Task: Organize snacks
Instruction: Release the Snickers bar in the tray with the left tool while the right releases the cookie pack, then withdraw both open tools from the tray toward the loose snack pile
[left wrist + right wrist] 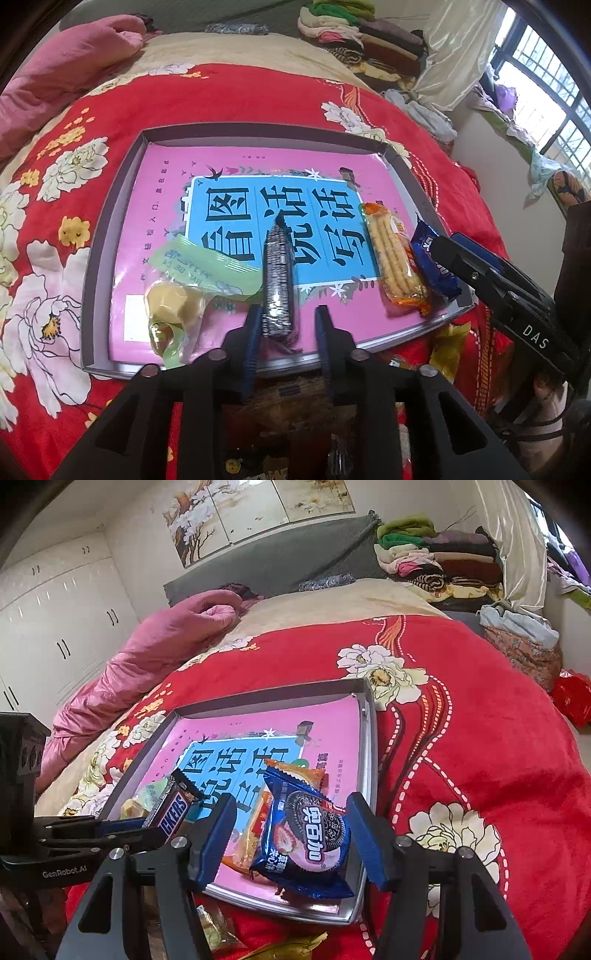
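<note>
A shallow grey tray [122, 177] lined with a pink book lies on the red bedspread. In it lie a green-wrapped yellow pastry [177, 295], a Snickers bar [277, 280], an orange biscuit pack [397, 258] and a blue Oreo pack [430, 254]. My left gripper [286, 332] is open, its jaws on either side of the Snickers bar's near end. My right gripper [291, 834] is open around the Oreo pack [310, 834], which rests at the tray's right edge [369, 746]. The Snickers bar [171, 808] and the left gripper also show in the right wrist view.
More wrapped snacks lie on the bedspread just in front of the tray [447, 339] [218, 930]. A pink quilt [155, 642] lies at the far left of the bed. Folded clothes [424, 554] are stacked at the far right by the curtain.
</note>
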`<move>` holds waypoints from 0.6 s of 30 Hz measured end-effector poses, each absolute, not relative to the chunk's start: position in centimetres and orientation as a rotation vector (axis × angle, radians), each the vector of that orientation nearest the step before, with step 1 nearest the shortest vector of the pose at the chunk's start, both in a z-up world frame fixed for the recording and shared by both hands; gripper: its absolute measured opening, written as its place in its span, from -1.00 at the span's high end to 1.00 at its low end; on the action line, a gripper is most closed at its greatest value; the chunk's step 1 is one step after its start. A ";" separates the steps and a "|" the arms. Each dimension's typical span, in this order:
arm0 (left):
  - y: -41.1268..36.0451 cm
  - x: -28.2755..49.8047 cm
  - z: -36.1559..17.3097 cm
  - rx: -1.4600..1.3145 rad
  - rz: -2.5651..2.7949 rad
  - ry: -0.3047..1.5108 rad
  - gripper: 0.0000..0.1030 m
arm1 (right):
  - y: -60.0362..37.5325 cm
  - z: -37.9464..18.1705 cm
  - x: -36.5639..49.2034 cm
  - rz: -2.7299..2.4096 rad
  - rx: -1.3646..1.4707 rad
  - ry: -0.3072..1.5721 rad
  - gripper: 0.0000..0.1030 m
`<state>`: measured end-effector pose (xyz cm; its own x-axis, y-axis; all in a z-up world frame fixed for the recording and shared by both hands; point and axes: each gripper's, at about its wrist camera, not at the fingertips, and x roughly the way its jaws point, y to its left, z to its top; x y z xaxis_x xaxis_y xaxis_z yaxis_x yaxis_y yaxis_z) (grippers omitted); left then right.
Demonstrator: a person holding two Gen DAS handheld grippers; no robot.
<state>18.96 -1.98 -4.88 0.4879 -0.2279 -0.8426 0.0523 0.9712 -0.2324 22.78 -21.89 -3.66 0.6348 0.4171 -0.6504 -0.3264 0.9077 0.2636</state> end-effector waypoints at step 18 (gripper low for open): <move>-1.9 18.3 -3.1 -0.165 -0.164 1.005 -0.12 | -22.4 -2.8 22.2 0.447 0.157 0.743 -0.31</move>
<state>18.26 -1.89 -3.07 0.5263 -0.2120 -0.8234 0.0602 0.9753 -0.2125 22.19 -22.39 -2.75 0.6474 0.4461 -0.6180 -0.3369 0.8948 0.2929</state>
